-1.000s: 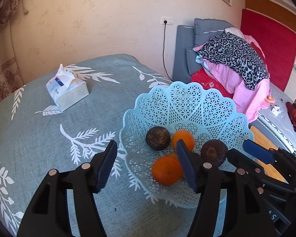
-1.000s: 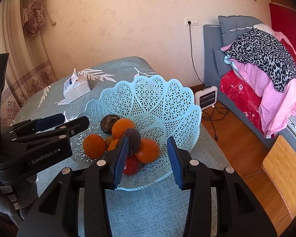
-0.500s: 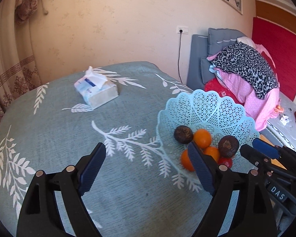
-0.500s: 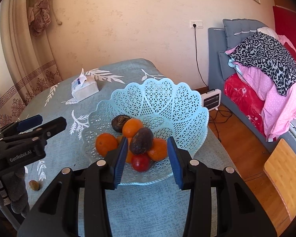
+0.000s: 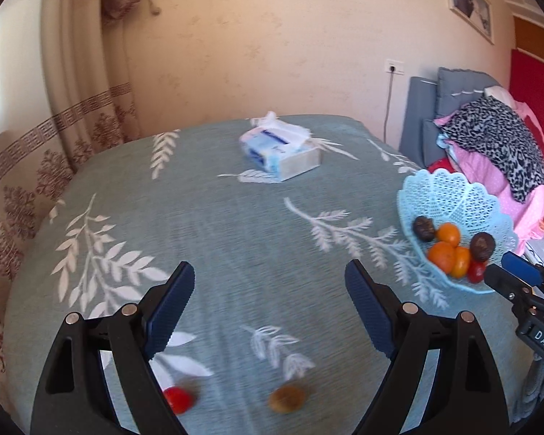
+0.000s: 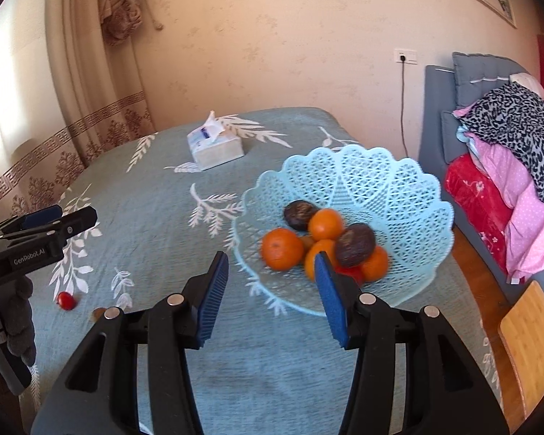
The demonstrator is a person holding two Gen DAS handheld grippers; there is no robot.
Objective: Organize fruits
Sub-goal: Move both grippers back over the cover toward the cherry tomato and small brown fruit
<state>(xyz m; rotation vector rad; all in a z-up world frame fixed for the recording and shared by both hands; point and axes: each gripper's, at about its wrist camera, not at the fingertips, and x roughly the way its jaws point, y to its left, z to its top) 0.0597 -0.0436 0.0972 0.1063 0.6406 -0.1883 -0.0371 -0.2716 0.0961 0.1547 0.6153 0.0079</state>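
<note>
A light blue lattice basket [image 6: 380, 181] stands on the table, also seen in the left wrist view [image 5: 449, 195]. It holds several oranges [image 6: 282, 248], two dark brown fruits [image 6: 355, 239] and a red fruit. A small red fruit [image 5: 177, 400] and a small brown fruit [image 5: 287, 399] lie loose on the cloth, near the front edge. My left gripper [image 5: 268, 286] is open and empty above the cloth, just beyond them. My right gripper [image 6: 270, 272] is open and empty, just in front of the basket.
A tissue box [image 5: 281, 154] sits at the far side of the table with the leaf-patterned cloth [image 5: 235, 224]. A curtain [image 5: 72, 116] hangs at the left. A sofa with piled clothes [image 6: 507, 145] and a wooden stool [image 6: 532, 330] are at the right.
Both grippers have pulled back from the basket, the left one far to the left. The loose red and brown fruits have come into the left wrist view. The right gripper has opened wider.
</note>
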